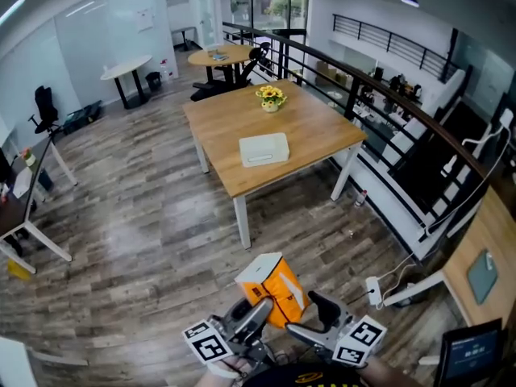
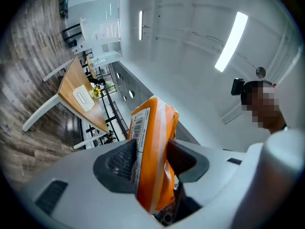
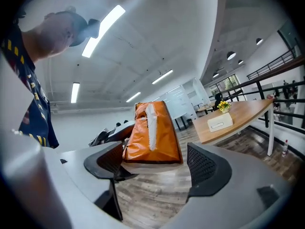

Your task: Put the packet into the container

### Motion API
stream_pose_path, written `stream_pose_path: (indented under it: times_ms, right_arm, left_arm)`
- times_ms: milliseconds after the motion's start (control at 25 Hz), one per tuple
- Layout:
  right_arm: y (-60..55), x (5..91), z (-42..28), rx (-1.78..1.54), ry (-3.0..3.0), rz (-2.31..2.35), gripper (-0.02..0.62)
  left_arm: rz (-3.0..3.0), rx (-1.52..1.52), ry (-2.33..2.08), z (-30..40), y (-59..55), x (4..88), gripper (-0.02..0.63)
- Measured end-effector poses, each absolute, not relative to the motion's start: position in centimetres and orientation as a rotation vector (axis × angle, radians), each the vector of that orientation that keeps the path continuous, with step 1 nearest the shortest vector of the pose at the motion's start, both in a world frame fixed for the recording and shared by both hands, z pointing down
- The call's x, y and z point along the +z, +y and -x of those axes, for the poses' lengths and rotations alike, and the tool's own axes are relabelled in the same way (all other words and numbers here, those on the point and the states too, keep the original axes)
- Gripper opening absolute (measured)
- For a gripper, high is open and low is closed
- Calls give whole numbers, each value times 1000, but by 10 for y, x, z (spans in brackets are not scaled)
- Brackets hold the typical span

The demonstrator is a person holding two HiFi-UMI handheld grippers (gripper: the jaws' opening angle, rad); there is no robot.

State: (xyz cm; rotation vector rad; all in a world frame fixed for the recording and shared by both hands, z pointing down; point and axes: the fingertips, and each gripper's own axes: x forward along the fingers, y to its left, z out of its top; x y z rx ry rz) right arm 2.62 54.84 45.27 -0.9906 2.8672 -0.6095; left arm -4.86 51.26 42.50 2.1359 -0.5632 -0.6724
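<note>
An orange packet [image 1: 275, 287] with a white label is held up close to my body, well away from the table. My left gripper [image 1: 260, 308] is shut on it; in the left gripper view both pads press the packet [image 2: 155, 142] edge-on at the left gripper [image 2: 150, 160]. My right gripper [image 1: 318, 319] stands open beside it. In the right gripper view the packet [image 3: 152, 132] shows just beyond the wide-apart right gripper [image 3: 157, 163], touching neither pad. The container, a white box [image 1: 264, 148], lies on the wooden table [image 1: 234, 119] across the floor.
A small pot of yellow flowers [image 1: 271, 97] stands at the table's far side. Wooden floor [image 1: 145, 216] stretches between me and the table. A black railing [image 1: 379, 95] runs along the right, with desks and chairs at the left and back.
</note>
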Motion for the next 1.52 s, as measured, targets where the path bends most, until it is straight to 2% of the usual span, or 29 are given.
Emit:
stream_pose_path:
  times_ms: [400, 880, 960, 1000, 1040, 1440, 1520]
  right_arm:
    - [519, 445, -14, -665, 2872, 903, 408]
    - [376, 393, -43, -435, 2966, 856, 399]
    - [359, 395, -44, -360, 3062, 839, 343]
    - [351, 397, -44, -312, 3110, 831, 273]
    - [342, 398, -45, -268, 3151, 820, 234]
    - [281, 446, -78, -232, 3451, 732, 232]
    - [270, 459, -85, -230, 3485, 781, 189]
  left_arm:
    - [-2327, -514, -596, 73, 478, 420, 190]
    - [-2576, 106, -926, 36, 369, 453, 190]
    - [-2588, 209, -952, 20, 351, 461, 190]
    - [-2589, 250, -951, 12, 344, 464, 190]
    - [-2588, 287, -940, 3, 336, 467, 190]
    - [-2604, 714, -843, -58, 288, 495, 190]
    - [-2586, 765, -820, -66, 282, 502, 190]
